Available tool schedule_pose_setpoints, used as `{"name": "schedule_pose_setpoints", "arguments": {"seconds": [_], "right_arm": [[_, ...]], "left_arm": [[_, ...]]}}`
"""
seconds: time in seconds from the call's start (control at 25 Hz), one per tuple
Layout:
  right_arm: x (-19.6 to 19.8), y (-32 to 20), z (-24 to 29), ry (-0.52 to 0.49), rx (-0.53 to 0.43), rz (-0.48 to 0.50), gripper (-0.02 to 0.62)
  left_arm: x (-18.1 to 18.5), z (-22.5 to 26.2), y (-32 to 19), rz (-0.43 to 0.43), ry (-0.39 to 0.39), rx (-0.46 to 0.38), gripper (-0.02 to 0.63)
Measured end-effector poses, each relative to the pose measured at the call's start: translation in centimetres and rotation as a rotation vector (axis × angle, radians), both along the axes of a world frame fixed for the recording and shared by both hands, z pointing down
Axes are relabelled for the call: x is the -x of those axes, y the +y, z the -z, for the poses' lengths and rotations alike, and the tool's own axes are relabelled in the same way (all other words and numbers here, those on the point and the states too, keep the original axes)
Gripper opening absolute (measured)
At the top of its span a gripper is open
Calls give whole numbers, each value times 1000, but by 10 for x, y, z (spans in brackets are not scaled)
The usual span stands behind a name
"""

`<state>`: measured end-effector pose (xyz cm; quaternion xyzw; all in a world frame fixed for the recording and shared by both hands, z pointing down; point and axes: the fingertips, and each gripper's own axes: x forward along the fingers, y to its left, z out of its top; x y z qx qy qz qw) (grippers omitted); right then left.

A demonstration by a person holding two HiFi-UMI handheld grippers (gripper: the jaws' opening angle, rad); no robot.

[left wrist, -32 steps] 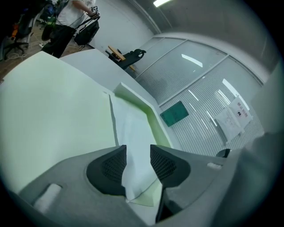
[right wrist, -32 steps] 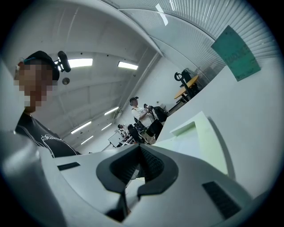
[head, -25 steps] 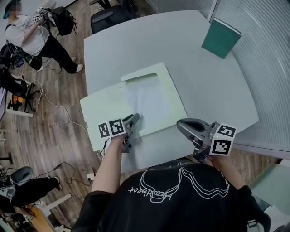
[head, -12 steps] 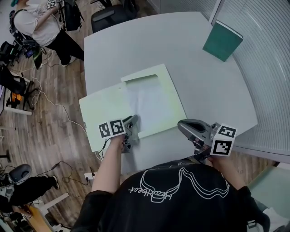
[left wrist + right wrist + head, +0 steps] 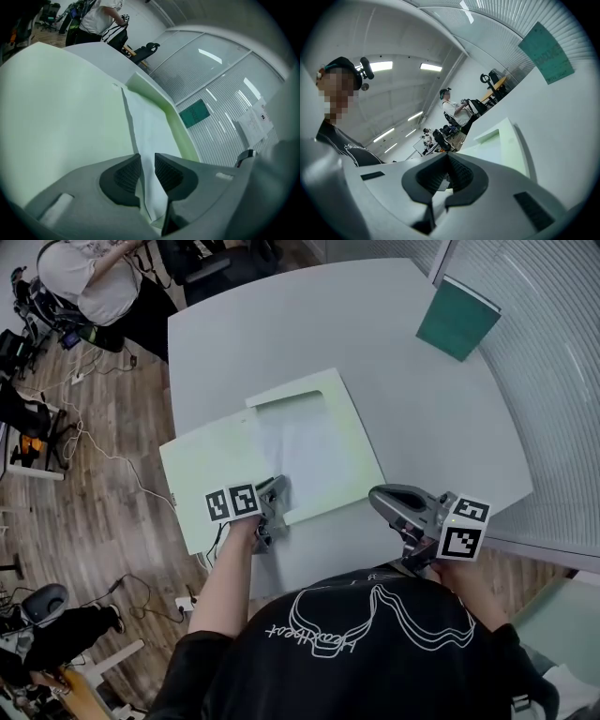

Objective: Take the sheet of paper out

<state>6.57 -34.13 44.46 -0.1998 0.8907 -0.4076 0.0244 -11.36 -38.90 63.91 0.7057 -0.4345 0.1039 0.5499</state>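
Item: sheet of paper, white, lying in the open green folder by the table's near edge, long axis running away from me.
Left gripper: at the sheet's near corner, jaws closing with that corner between them; the pads seemingly not yet pinching.
Right gripper: clenched on nothing, beyond the folder's right corner.
Left is the nearer; I judge the pull comes toward me.

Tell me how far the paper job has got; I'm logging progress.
Done: the green folder lies open, the white sheet exposed. In hand: the left gripper is closing its jaws over the sheet's near edge, not yet pinching. Left: grip and pull the sheet out. The right gripper is shut, idle.
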Motion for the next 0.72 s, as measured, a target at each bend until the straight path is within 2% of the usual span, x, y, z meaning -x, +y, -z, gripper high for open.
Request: {"name": "schedule_pose_setpoints", "arguments": {"seconds": [0.16,0.24,0.72], "right_arm": [[3,1,2,-9,0,2,9],[4,2,2,-10,0,4,9],[15,6,6,-12,2,35,9]], "left_arm": [[3,-5,1,16,-7,32,38],[6,-5,1,37,-6,41,20],[26,3,7,45,-74,24,12]]}}
